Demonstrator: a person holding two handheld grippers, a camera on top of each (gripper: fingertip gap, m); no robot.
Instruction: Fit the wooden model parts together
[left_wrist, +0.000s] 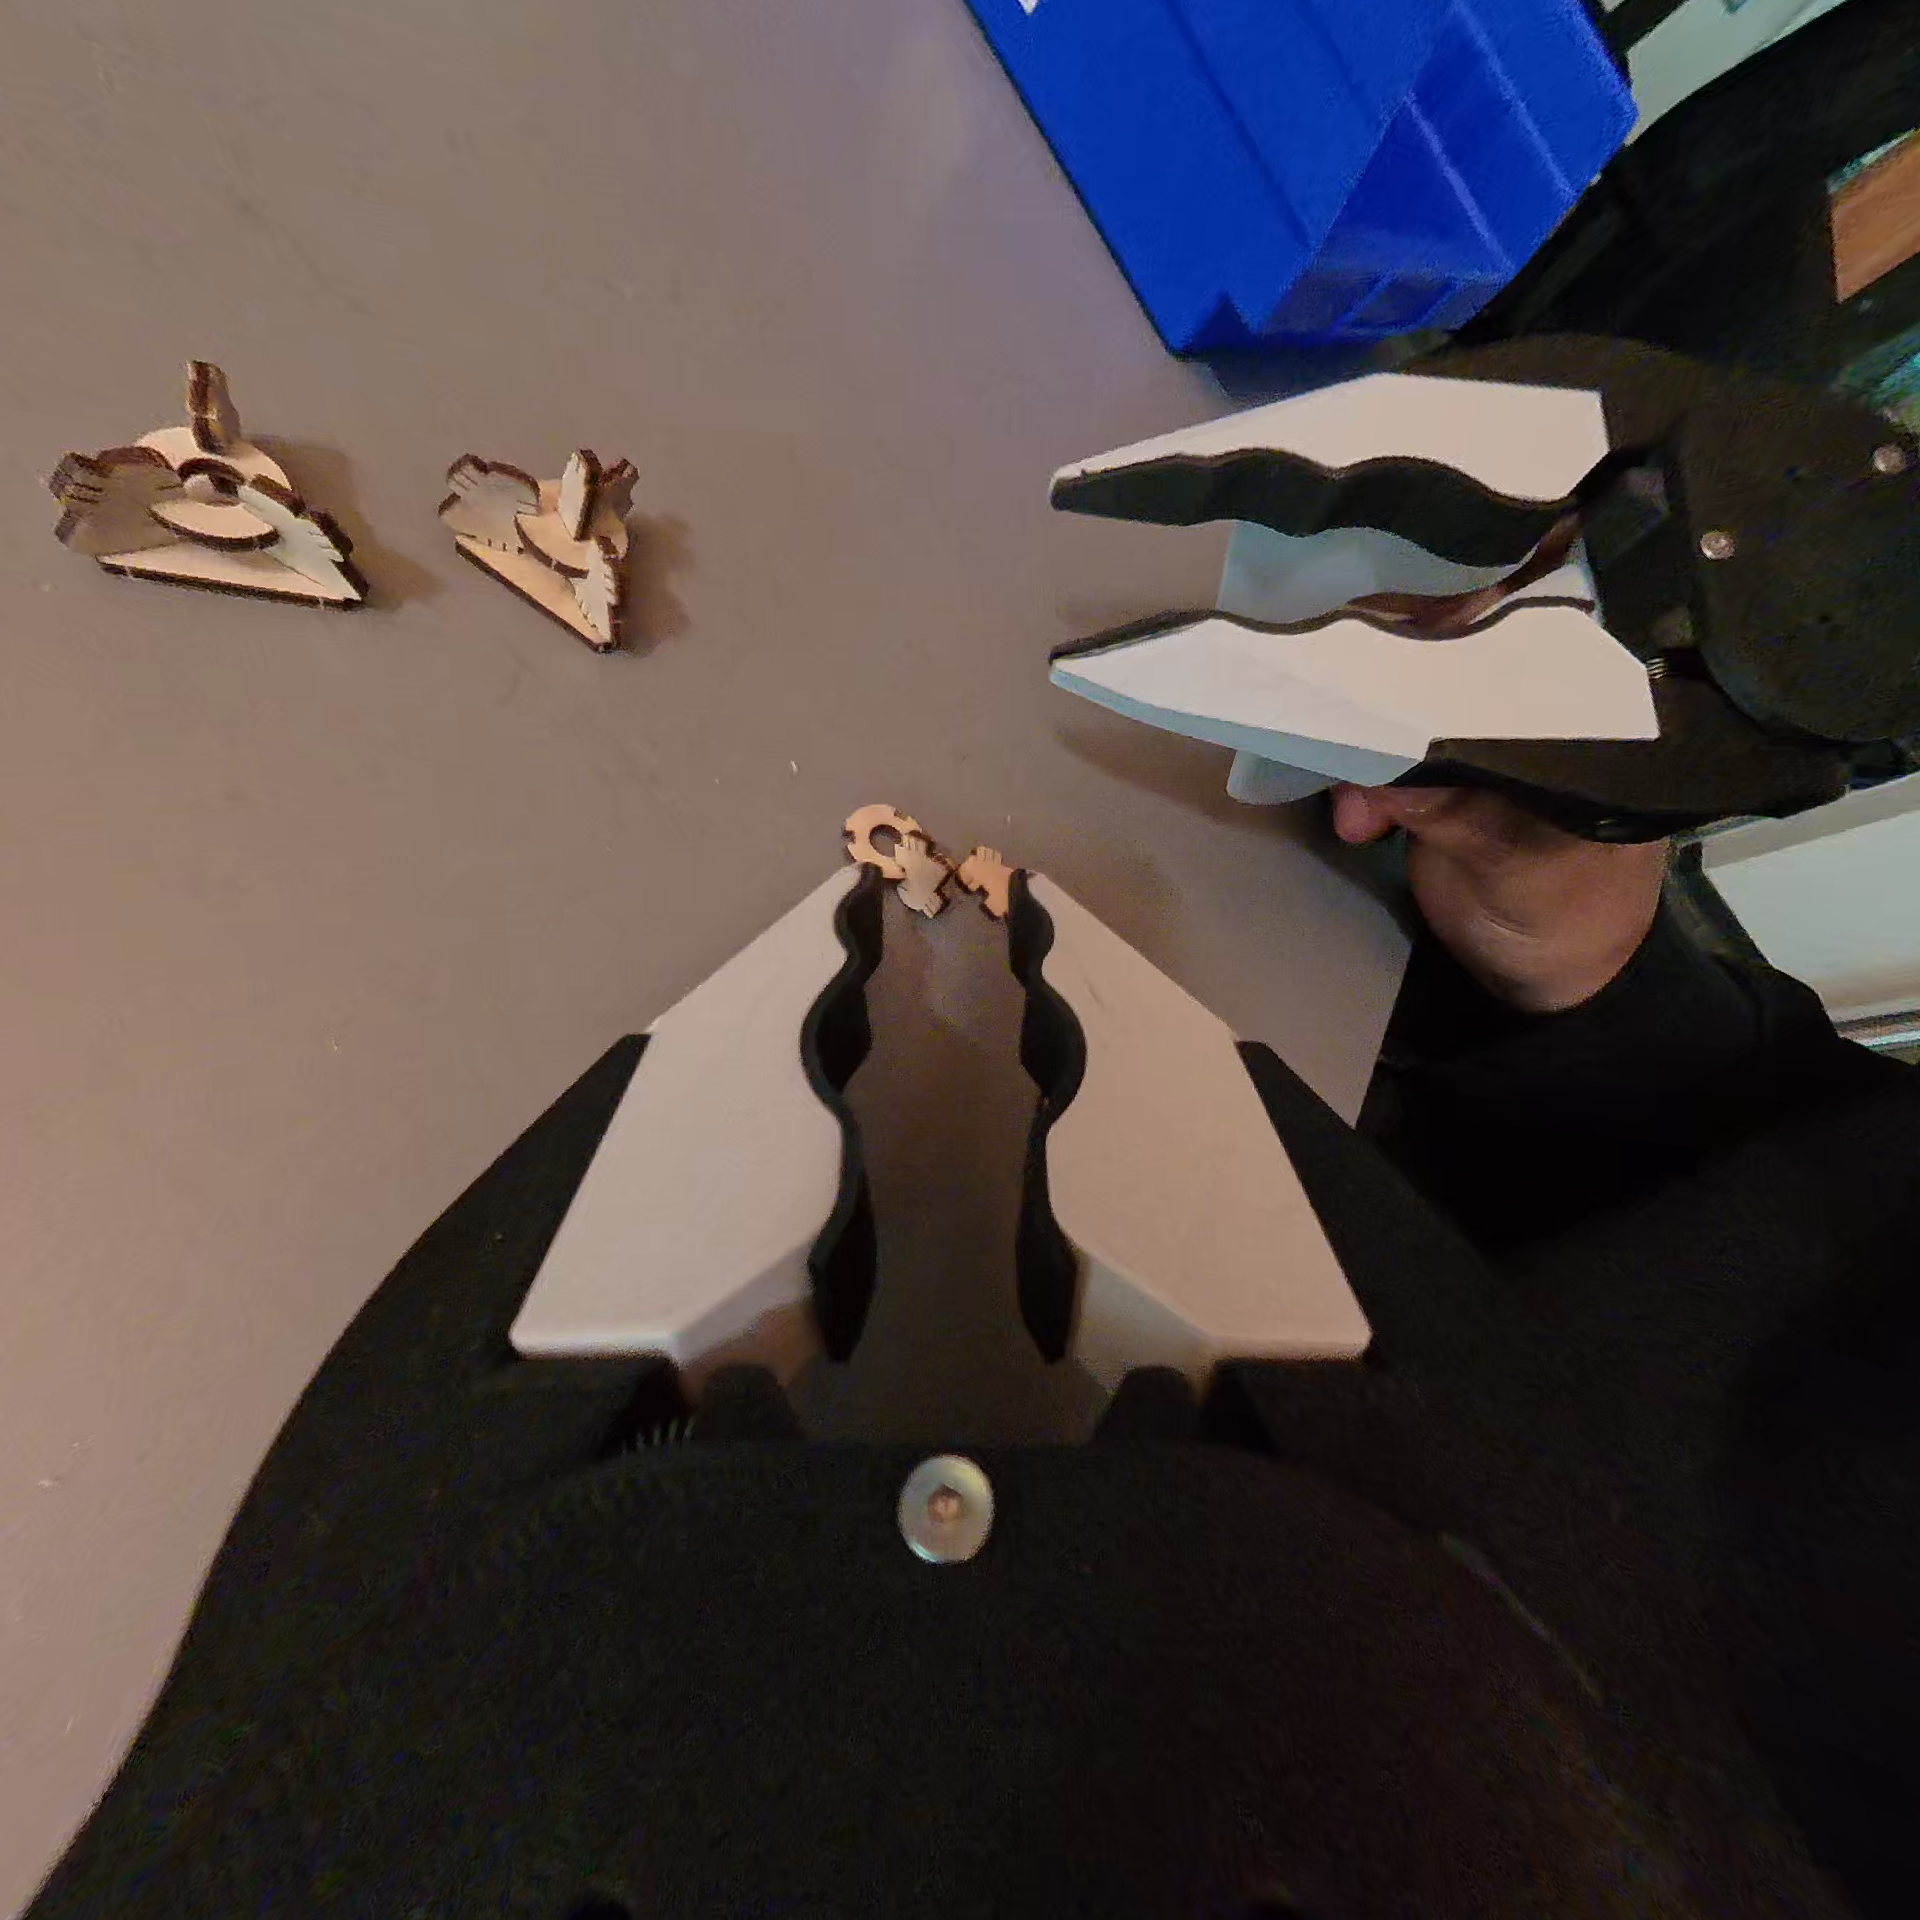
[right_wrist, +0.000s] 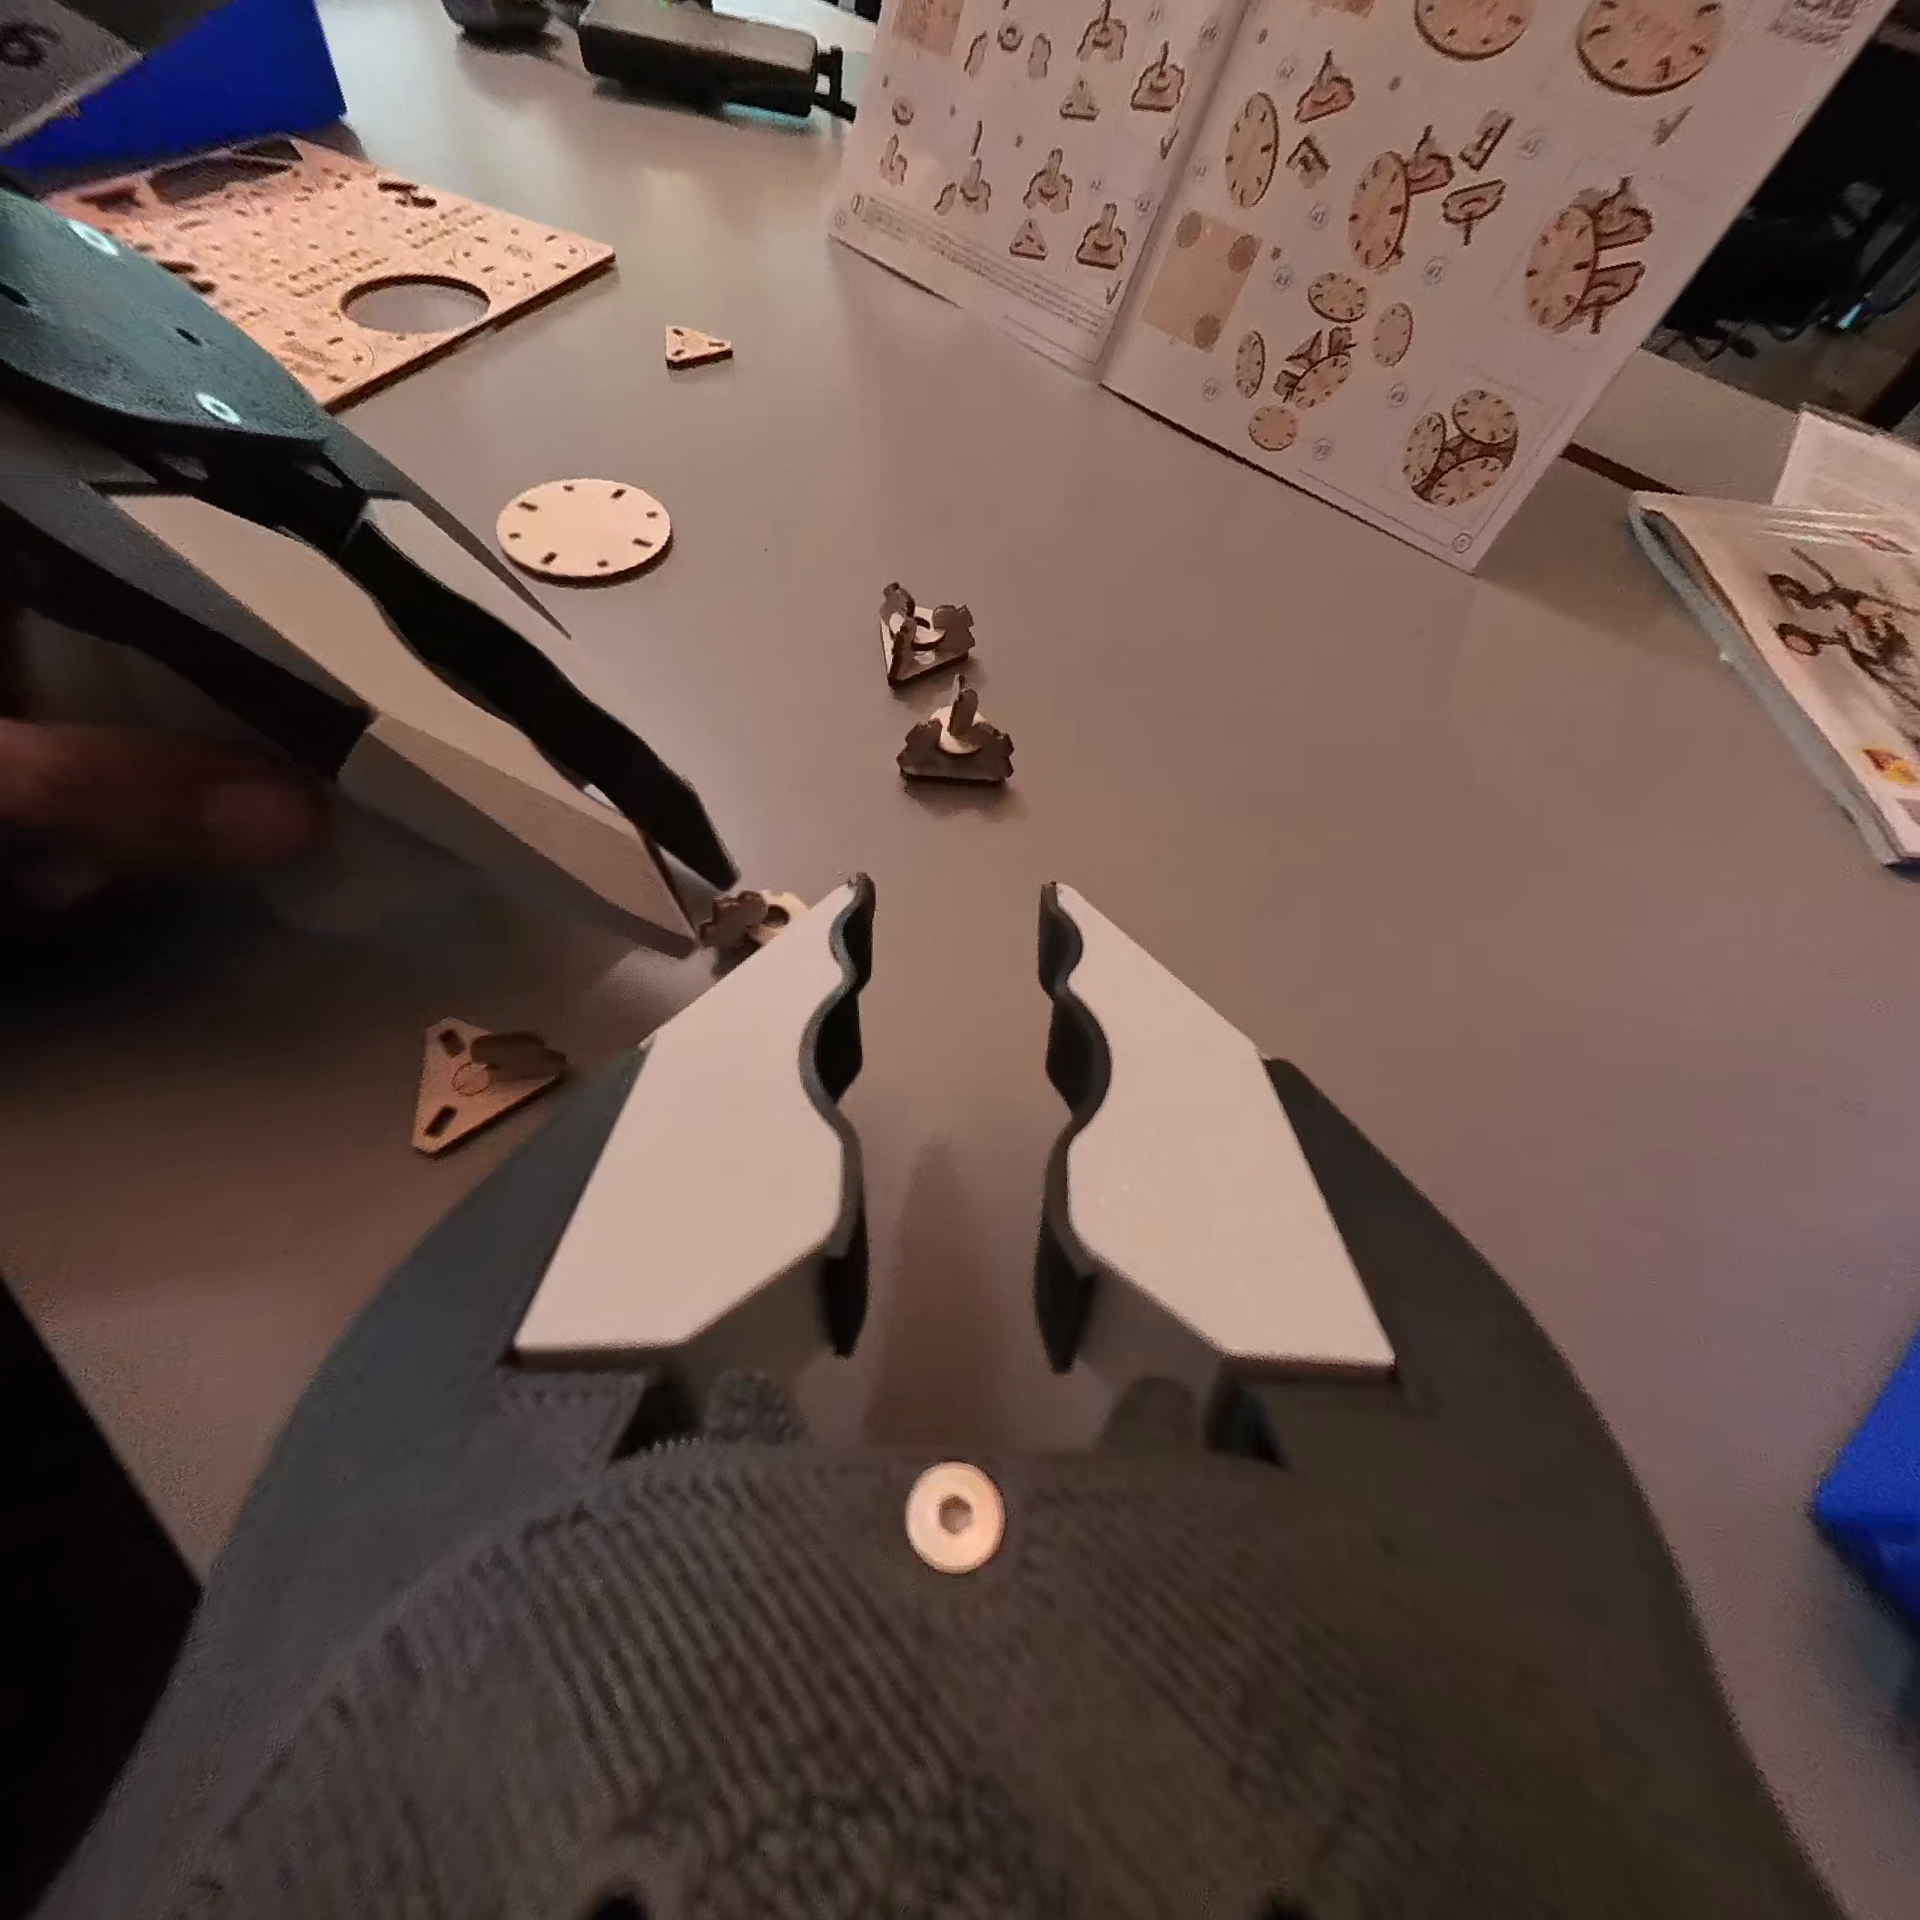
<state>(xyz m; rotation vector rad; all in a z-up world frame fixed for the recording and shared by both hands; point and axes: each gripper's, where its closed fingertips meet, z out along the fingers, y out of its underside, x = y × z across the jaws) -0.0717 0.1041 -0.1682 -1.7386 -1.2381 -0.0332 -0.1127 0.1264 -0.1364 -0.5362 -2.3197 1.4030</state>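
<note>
left gripper (left_wrist: 940, 883) tilts down, fingertips narrowly parted at the table; right gripper (right_wrist: 956, 899) hovers alongside, jaws apart and bare.

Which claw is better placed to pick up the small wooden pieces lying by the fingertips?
Left, probably. The left claw has the small wooden pieces right at its fingertips on the table. The right claw is open over bare table, with the pieces off to its side.

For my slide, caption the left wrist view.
Left gripper jaws frame small wooden puzzle pieces on a grey table, beside two assembled wooden models.
</note>
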